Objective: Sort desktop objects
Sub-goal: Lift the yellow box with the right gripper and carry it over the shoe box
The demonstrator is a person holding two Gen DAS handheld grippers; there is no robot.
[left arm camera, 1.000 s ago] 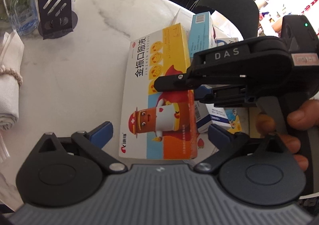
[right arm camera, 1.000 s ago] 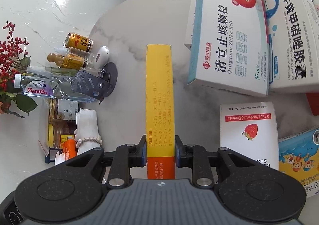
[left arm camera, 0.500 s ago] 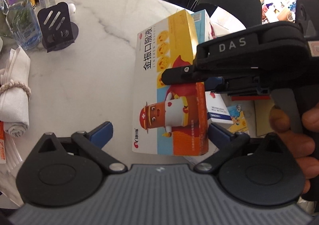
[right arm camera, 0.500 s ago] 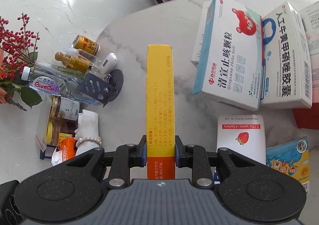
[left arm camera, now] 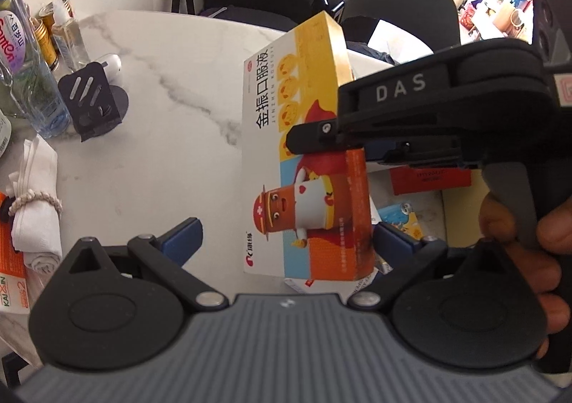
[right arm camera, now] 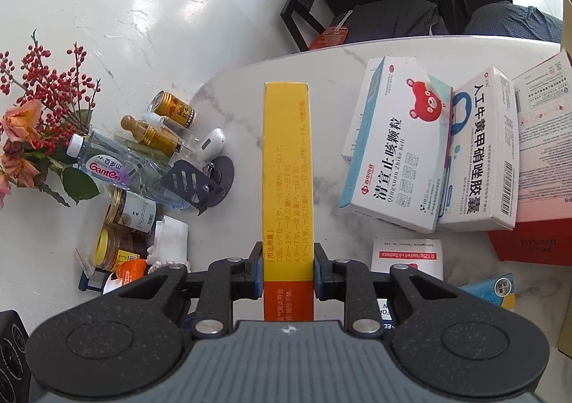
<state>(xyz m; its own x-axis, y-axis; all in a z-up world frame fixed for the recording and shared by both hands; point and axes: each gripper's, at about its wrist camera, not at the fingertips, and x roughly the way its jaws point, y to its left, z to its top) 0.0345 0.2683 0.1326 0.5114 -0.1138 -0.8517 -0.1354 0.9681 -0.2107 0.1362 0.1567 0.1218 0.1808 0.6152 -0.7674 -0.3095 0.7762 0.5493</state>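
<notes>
Right hand-held gripper [right arm camera: 288, 278] pinching one yellow medicine box [right arm camera: 287, 167], held clear above the marble tabletop [right arm camera: 232, 109] | left hand-held gripper [left arm camera: 286, 242] spread wide, holding nothing | two white medicine boxes [right arm camera: 397, 156] lying side by side at right | one water bottle [right arm camera: 107, 163] among jars at left

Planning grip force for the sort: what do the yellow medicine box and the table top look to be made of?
Yellow medicine box: printed cardboard, smooth and slightly glossy, judging by its crisp folded edges and printed text. The right tool clamps its narrow sides. Table top: white with grey veins and a sheen, so marble or a marble-look slab; the pictures cannot settle which.
</notes>
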